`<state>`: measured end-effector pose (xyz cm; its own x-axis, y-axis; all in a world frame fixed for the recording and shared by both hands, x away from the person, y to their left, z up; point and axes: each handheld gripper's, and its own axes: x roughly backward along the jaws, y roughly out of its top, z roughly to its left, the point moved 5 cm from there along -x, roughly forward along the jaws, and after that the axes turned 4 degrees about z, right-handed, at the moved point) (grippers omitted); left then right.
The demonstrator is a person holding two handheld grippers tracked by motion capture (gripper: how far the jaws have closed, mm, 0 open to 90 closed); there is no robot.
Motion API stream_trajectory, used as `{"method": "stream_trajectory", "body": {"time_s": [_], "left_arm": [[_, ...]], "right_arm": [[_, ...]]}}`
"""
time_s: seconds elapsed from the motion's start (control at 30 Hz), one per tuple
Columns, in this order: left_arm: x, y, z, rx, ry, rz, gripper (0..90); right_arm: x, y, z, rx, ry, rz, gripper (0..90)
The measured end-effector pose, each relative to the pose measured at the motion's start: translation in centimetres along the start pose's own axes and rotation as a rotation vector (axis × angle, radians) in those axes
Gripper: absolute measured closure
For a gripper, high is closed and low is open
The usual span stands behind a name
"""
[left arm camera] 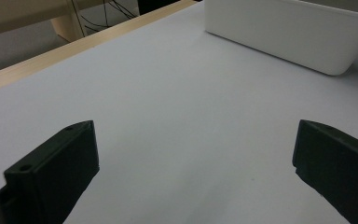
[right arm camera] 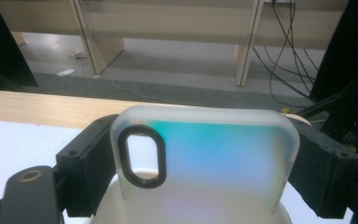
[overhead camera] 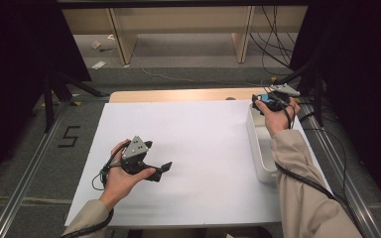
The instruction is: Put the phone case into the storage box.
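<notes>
Frosted translucent plastic phone case, glossy white plastic bin, matt white tabletop

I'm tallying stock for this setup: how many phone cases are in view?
1. A translucent phone case sits clamped between the right gripper jaws, above the white bin. More may lie hidden inside the bin.

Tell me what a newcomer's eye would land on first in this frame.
First comes the iridescent phone case, clamped by its side edges in the right gripper above the white bin at the table's right edge. Next comes the left gripper, jaws wide open and holding nothing, low over the bare white tabletop.
</notes>
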<state>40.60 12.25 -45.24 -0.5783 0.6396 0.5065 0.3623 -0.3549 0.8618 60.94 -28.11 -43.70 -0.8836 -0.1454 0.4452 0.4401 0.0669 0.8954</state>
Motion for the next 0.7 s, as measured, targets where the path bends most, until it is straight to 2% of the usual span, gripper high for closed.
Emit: {"method": "stream_trajectory", "body": {"time_s": [0.47,0.7], "left_arm": [[0.0,0.0,0.0,-0.001,0.0,-0.001,0.0],[0.0,0.1,0.0,-0.002,-0.002,-0.001,0.0]], "right_arm": [[-1.0,0.2,-0.1,0.012,-0.008,-0.012,17.6],[-1.1,0.2,-0.3,0.014,-0.02,-0.007,13.6]]}}
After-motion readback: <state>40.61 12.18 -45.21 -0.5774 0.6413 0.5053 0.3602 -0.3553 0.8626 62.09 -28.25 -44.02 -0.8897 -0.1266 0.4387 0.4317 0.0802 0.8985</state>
